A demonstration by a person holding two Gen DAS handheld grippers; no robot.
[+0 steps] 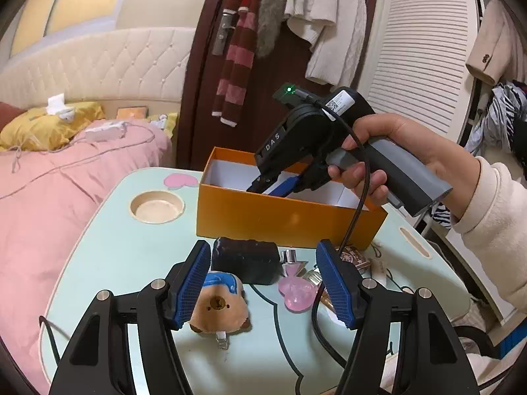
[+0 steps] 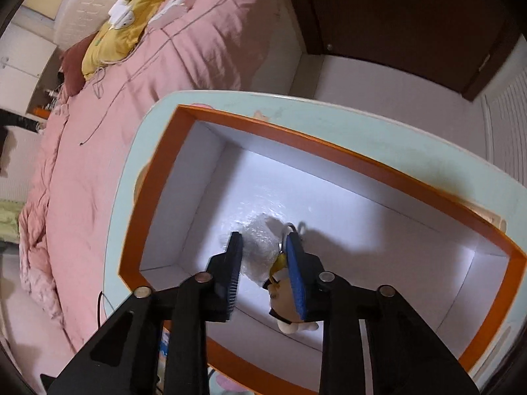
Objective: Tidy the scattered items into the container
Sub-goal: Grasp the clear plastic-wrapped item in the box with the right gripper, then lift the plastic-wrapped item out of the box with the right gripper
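Right claw [image 2: 263, 240] points down inside the orange box [image 2: 263, 125], jaws narrowly apart and pinching nothing (a small plush toy [image 2: 286, 309] lies just beside one pad). Left claw [image 1: 263, 250] hangs open above the surface [image 1: 131, 253], over the bear plush [image 1: 219, 306], black pouch [image 1: 245, 260] and pink bottle [image 1: 296, 291].

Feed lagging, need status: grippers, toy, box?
Right gripper inside orange box, jaws narrowly apart, small plush toy against one pad. Left gripper open above bear plush on table. Nothing blocking box.
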